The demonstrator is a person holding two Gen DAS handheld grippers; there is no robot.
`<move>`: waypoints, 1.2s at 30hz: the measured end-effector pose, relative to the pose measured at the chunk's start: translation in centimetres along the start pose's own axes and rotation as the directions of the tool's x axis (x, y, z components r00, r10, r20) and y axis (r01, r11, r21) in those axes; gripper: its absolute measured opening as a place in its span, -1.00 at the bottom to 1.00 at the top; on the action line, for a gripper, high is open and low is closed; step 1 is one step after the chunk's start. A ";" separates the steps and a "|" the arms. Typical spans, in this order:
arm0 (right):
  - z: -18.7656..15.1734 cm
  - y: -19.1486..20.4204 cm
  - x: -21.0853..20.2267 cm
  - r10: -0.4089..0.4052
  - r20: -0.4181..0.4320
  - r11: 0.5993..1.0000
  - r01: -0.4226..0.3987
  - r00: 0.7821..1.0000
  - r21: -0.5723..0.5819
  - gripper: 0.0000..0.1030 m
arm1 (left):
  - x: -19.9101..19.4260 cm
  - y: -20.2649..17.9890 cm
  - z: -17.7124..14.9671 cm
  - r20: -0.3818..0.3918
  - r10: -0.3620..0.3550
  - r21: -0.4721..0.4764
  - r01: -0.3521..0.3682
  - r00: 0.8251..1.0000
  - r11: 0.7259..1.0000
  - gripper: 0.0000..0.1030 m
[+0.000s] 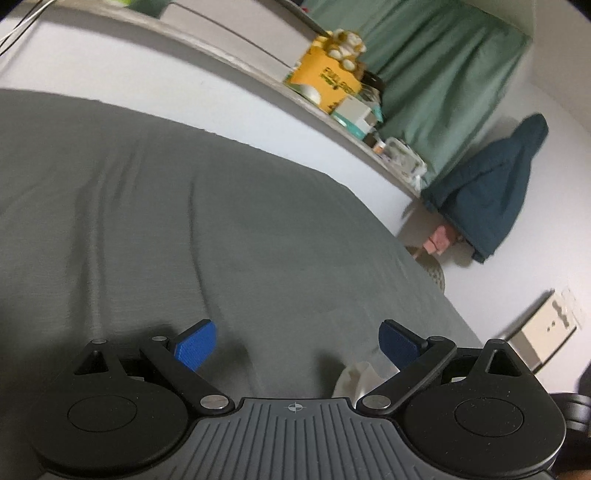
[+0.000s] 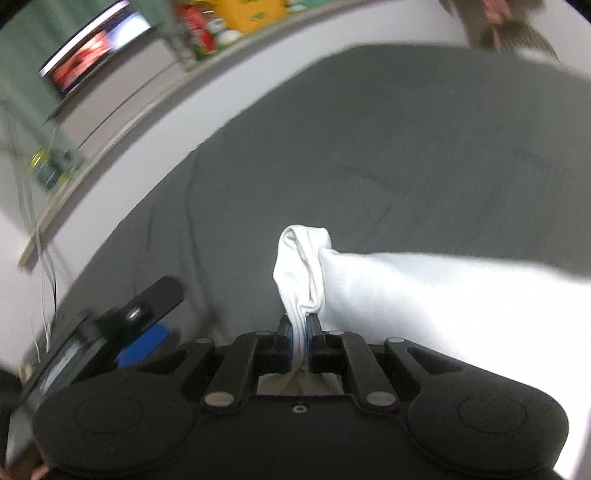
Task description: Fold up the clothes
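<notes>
Right wrist view: grey bed [image 2: 406, 147] fills most of the field, from 9 to 3 o'clock; wall and a cluttered shelf [image 2: 207, 33] run along 10 to 12 o'clock.

White garment [image 2: 424, 291] is the task item. It sits at 3 to 5 o'clock of this view, a broad bright panel running off the right edge, overexposed, so weave and seams cannot be read. One bunched hem or cuff rises at centre, rolled over into a loop. Whether the panel lies on the bed or hangs above it cannot be told.

Right tongs [image 2: 299, 334]: pressed together, pinching that bunched edge of the garment between the blue pads.

Left tongs [image 1: 297, 341]: spread wide, nothing between the pads [image 1: 195, 345]; they hover over bare bed [image 1: 184, 221]. A scrap of the garment [image 1: 351, 376] shows at 5 o'clock of the left view, just inside the right pad, not gripped.

Step, judged: early. One corner is taken and the cloth is being drawn out; no fold is made yet.

Next move, judged: left tongs need a second corner or edge of the garment, so the cloth can be stretched flat on the bed before folding.

Frames are motion-blurred.
</notes>
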State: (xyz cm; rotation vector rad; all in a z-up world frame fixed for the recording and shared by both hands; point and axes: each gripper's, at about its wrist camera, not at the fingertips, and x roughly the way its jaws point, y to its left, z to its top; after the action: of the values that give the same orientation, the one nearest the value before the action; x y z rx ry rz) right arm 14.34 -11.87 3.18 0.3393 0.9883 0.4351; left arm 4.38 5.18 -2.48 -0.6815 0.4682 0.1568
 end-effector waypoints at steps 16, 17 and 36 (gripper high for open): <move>-7.0 1.4 -6.6 -0.034 0.100 0.963 0.059 0.994 -0.264 -0.24 | -0.1 0.9 -0.2 0.029 -0.010 -0.036 0.011 1.000 0.999 0.90; -7.8 1.7 -6.2 -0.054 0.101 0.950 0.083 0.993 -0.301 -0.24 | -0.2 0.8 -0.2 0.035 -0.012 -0.035 0.014 0.999 0.999 0.90; -11.3 4.6 -8.5 0.049 0.233 0.785 0.107 0.971 -0.611 -0.19 | 0.2 -3.8 3.1 -0.046 -0.112 0.312 0.121 0.993 0.942 0.90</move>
State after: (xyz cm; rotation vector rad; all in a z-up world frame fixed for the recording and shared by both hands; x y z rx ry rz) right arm -0.33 -11.28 5.73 -0.2247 0.5648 0.6503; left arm 6.78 4.26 1.74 -0.3970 0.4655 -0.0401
